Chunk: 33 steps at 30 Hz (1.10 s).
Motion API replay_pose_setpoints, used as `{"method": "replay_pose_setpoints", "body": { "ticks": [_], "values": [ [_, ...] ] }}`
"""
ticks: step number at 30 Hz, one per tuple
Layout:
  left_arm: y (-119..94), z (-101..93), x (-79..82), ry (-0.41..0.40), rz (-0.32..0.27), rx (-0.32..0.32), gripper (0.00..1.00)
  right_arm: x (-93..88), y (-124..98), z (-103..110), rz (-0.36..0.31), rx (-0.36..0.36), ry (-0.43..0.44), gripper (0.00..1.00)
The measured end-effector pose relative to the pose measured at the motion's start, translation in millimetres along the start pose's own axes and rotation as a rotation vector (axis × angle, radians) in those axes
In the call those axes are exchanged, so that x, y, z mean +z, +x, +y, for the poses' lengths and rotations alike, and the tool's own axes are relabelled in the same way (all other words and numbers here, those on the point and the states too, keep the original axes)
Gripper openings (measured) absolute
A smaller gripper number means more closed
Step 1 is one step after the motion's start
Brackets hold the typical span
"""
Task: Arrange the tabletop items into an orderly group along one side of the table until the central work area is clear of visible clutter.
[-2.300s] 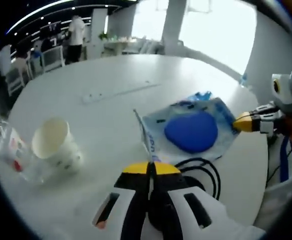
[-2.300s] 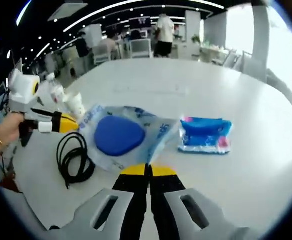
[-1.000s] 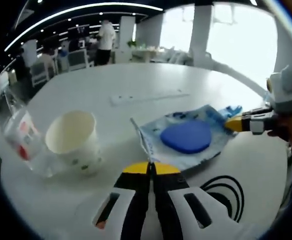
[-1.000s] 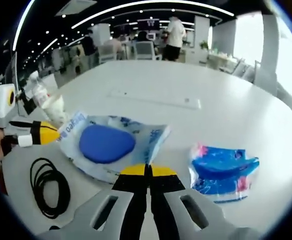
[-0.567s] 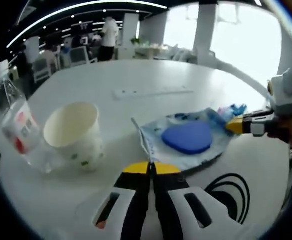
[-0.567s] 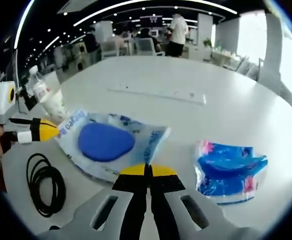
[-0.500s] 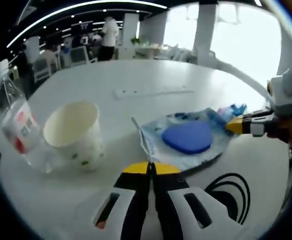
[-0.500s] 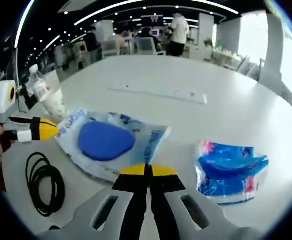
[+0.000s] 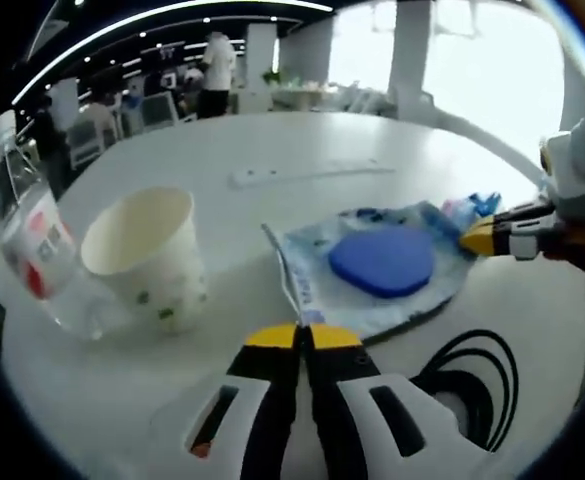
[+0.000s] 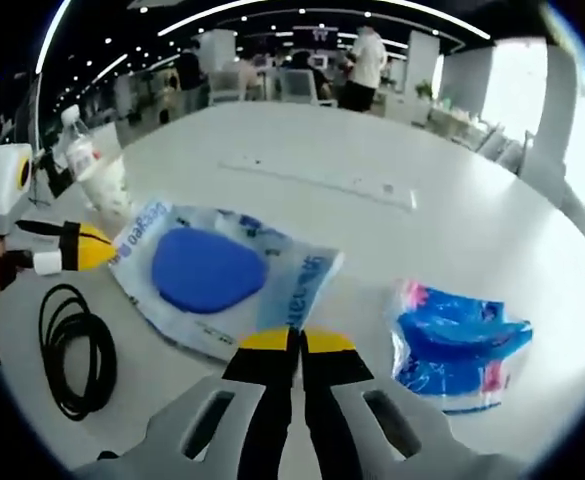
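Since a moment ago my left gripper has kept its closed jaws pinching one corner of the plastic pouch, and my right gripper still clamps the opposite edge, so the pouch hangs between the two. It looks light, floppy and slick; I judge corner grips right. Beyond my left jaws stand a paper cup and bottle; beside my right jaws lie a blue wipes pack and black cable on the tabletop.

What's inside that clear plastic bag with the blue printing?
The clear printed plastic bag holds a rounded, solid blue pad-like item, lying flat on the white table. What the item actually is cannot be told.
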<state>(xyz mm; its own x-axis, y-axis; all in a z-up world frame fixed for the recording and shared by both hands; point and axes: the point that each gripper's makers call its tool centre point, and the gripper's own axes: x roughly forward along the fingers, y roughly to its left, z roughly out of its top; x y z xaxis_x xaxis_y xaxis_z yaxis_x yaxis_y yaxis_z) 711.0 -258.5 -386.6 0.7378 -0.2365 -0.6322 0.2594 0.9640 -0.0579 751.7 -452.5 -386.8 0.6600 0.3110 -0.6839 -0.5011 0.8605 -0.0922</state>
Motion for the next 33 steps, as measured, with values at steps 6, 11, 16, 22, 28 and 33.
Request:
{"method": "replay_pose_setpoints", "body": {
  "ticks": [6,11,16,22,28,33],
  "values": [
    [-2.8,3.4,3.1,0.075,0.006,0.017,0.04,11.7,-9.1,2.4,-0.04,0.011,0.017,0.17],
    [-7.6,9.8,0.3,0.061,0.027,0.034,0.11,25.1,-18.8,11.6,-0.091,0.045,0.017,0.21],
    [-18.6,10.7,0.3,0.068,0.027,0.033,0.19,38.1,-29.8,26.9,-0.149,0.112,0.079,0.37],
    [-34.5,7.4,3.2,0.027,-0.001,0.018,0.37,32.4,-39.6,39.2,-0.13,0.138,0.065,0.56],
    [-52.4,9.0,4.8,0.019,-0.016,0.011,0.47,22.9,-52.6,56.0,-0.108,0.179,0.053,0.66],
    [-67.4,5.9,7.9,-0.004,-0.05,-0.021,0.6,7.7,-58.4,80.6,-0.071,0.246,0.042,0.7]
  ]
}}
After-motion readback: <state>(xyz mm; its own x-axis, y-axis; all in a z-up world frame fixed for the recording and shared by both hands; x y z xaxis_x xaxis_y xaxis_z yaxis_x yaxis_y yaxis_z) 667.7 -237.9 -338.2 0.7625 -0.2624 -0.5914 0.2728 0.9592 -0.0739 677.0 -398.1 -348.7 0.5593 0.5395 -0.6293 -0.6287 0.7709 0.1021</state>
